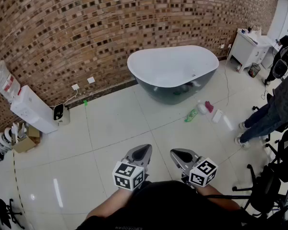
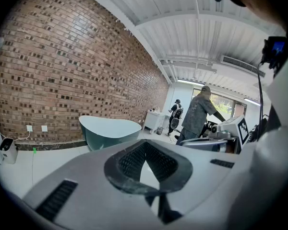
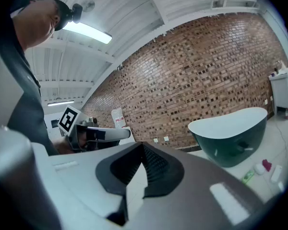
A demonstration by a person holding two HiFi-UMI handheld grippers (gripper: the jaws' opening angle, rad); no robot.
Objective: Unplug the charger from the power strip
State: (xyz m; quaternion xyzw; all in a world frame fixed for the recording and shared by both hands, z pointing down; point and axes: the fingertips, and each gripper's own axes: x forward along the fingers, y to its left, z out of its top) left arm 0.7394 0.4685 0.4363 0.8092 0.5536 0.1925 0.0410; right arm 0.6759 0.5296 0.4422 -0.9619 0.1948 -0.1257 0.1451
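None of the unplugging is done yet, as far as I can judge. The left gripper (image 1: 143,150) and right gripper (image 1: 178,153) are held side by side close to the person's body, above bare floor (image 1: 110,128). Both pairs of jaws are pressed together at the tips with nothing between them. I cannot pick out a power strip or a charger in any view. The nearest candidate is at the brick wall (image 1: 86,28), left of the bathtub (image 1: 173,71), where a cord (image 1: 69,98) runs from a wall socket (image 1: 75,86) to a small white device (image 1: 59,113). Finding the strip, reaching it and pulling the plug all remain.
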